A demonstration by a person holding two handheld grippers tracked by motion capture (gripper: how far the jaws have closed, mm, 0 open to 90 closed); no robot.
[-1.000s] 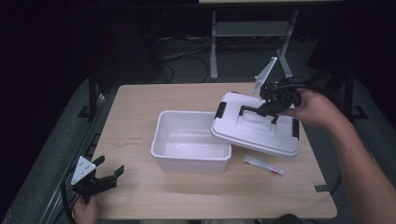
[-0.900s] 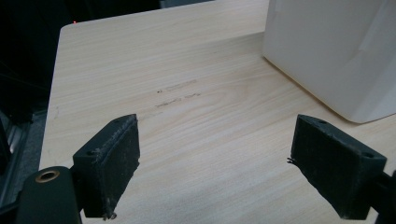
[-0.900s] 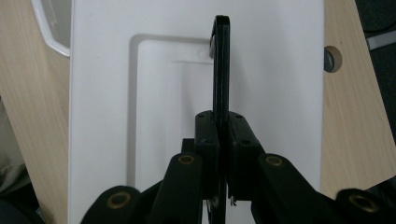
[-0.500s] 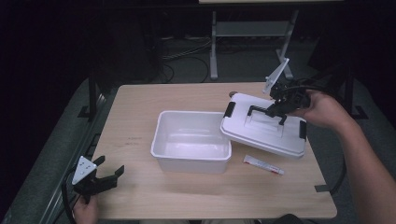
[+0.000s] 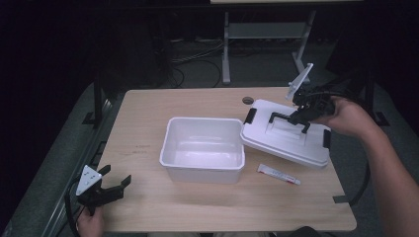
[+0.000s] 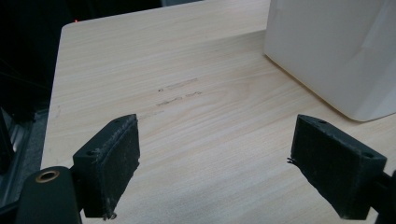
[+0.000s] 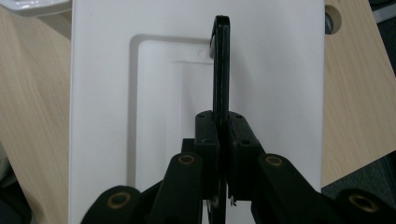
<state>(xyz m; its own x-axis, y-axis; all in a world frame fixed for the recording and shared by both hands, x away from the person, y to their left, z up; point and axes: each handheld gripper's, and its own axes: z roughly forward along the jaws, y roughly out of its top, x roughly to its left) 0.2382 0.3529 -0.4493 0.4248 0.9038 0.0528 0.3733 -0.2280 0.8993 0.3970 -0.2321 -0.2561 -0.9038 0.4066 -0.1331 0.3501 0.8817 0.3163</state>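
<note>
Wooden counter (image 5: pixel 148 138) so far: lid (image 5: pixel 286 140) is off the open bin (image 5: pixel 203 148), right tongs (image 5: pixel 302 114) clamp its handle (image 7: pixel 221 65), left tongs (image 5: pixel 106 186) gape idle, lid not yet flat.

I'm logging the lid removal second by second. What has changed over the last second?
The right gripper, clamped on the lid's black handle, has carried the lid rightward and lower, clear of the white bin. The left gripper stayed open at the table's near-left corner; bin and tube kept their places.
</note>
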